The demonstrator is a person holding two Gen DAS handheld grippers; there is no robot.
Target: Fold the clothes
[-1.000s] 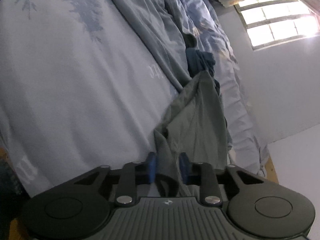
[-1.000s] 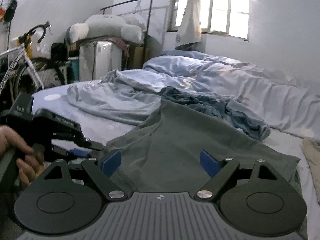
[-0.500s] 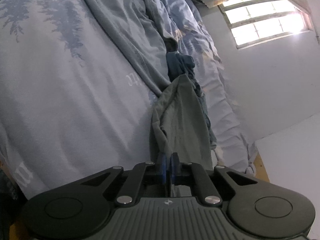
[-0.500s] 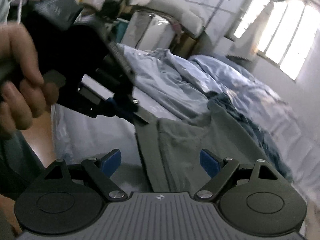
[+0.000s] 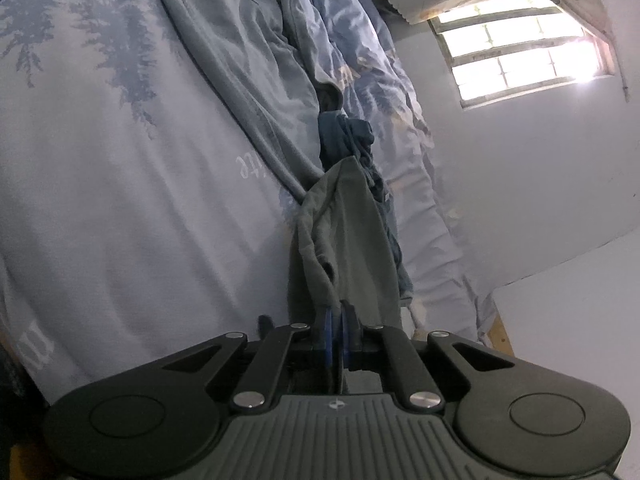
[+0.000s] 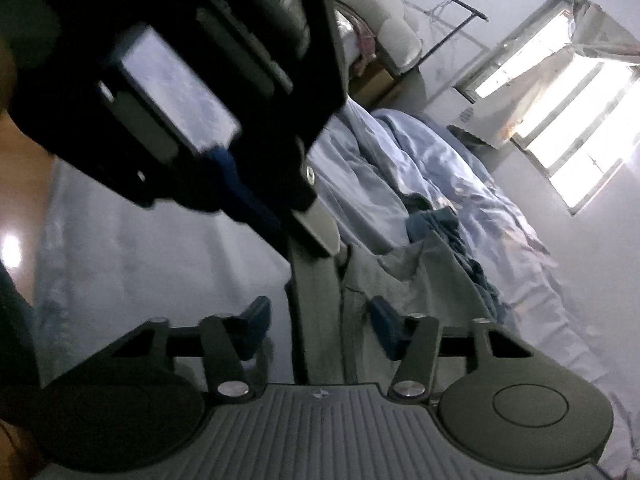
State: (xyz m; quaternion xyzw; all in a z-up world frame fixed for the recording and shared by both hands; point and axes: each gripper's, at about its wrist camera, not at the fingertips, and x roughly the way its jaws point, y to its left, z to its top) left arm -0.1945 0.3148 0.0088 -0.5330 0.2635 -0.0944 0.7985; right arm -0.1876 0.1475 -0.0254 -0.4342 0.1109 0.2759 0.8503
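Left tool [image 5: 335, 330] grips grey garment [image 5: 352, 240] — bedsheet [image 5: 120, 200] lettering unreadable.

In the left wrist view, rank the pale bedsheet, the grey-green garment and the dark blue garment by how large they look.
1. pale bedsheet
2. grey-green garment, though nearness to the camera enlarges it
3. dark blue garment, partly hidden

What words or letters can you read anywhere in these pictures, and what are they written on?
Pale letters printed on the bed sheet, beside the grey garment: upside down and partly under a fold, too blurred to read.
Big grey letters at the sheet's lower left edge: cut off, cannot be read.
A small emblem on each gripper body, left gripper and right gripper: a mark, not letters.
Nothing else readable.
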